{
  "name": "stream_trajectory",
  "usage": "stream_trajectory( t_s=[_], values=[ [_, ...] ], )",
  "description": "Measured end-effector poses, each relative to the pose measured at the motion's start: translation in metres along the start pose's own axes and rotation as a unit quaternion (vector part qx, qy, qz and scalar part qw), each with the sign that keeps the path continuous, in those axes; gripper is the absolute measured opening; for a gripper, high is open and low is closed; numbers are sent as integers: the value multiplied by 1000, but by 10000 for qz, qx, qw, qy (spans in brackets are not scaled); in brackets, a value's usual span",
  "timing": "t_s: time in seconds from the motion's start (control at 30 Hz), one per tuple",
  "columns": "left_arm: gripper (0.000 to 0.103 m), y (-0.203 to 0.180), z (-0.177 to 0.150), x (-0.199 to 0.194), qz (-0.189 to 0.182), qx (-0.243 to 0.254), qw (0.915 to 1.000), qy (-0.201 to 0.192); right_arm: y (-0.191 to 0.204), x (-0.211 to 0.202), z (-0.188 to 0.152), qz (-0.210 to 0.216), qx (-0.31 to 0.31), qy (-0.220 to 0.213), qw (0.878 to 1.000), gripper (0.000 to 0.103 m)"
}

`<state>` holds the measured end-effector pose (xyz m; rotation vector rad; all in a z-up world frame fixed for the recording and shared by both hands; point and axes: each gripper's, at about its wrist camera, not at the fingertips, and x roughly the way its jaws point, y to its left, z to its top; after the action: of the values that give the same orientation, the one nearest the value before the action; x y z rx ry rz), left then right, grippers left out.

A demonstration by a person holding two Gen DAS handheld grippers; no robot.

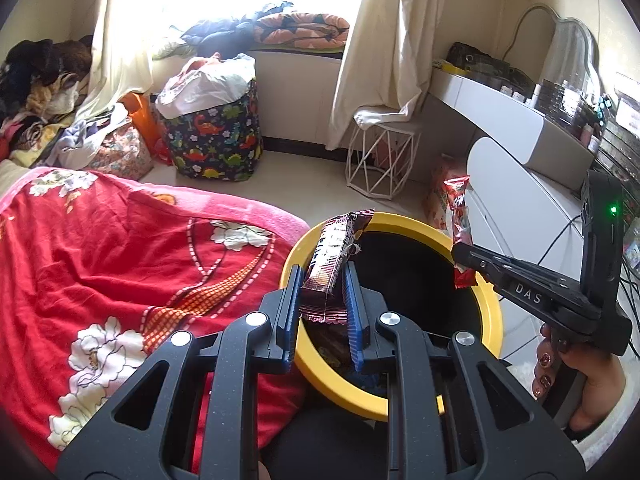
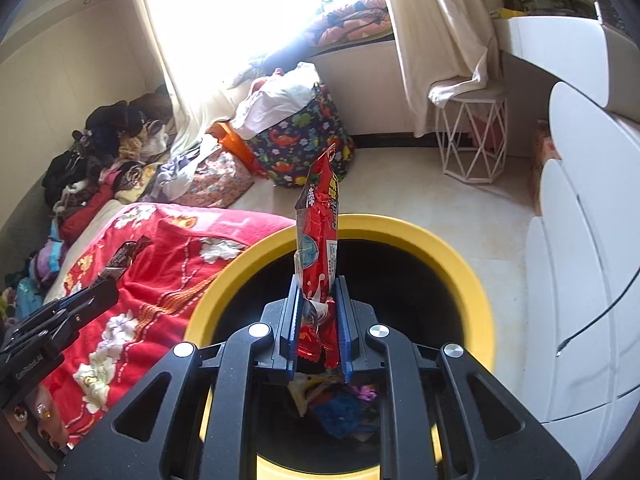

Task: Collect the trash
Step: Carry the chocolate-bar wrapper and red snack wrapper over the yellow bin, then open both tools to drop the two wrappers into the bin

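Observation:
My left gripper (image 1: 322,280) is shut on a dark brown snack wrapper (image 1: 330,258), which stands up over the near-left rim of the yellow trash bin (image 1: 490,312). My right gripper (image 2: 318,294) is shut on a tall red snack wrapper (image 2: 318,236), held upright above the yellow trash bin (image 2: 464,272). In the left wrist view the right gripper (image 1: 458,254) comes in from the right over the bin, with the red wrapper (image 1: 460,216) in it. The left gripper (image 2: 108,284) and its brown wrapper (image 2: 124,258) show at the left in the right wrist view. Crumpled trash (image 2: 340,412) lies at the bin's bottom.
A bed with a red flowered blanket (image 1: 120,264) touches the bin's left side. A dinosaur-print basket (image 1: 216,140) and a white wire stool (image 1: 382,160) stand on the floor beyond. White drawers (image 2: 580,300) rise on the right. A hand (image 1: 576,380) grips the right tool.

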<state>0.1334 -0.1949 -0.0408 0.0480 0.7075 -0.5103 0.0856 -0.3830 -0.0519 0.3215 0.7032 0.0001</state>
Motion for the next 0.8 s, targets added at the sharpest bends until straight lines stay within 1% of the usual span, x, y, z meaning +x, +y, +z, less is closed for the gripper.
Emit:
stream_trajectory(
  t_s=[0.3, 0.33, 0.57, 0.8],
  values=[
    [15, -22, -4, 9, -151, 185, 9997, 99, -20, -8, -4, -182, 59, -36, 9998, 16],
    [15, -26, -5, 10, -167, 213, 9996, 120, -22, -10, -4, -185, 70, -41, 9998, 17],
    [15, -40, -8, 22, -238, 356, 9987, 260, -31, -9, -7, -132, 89, 69, 9998, 18],
    [15, -47, -15, 44, -312, 436, 9971, 531, -37, -3, -8, -21, 207, 206, 9996, 18]
  ],
)
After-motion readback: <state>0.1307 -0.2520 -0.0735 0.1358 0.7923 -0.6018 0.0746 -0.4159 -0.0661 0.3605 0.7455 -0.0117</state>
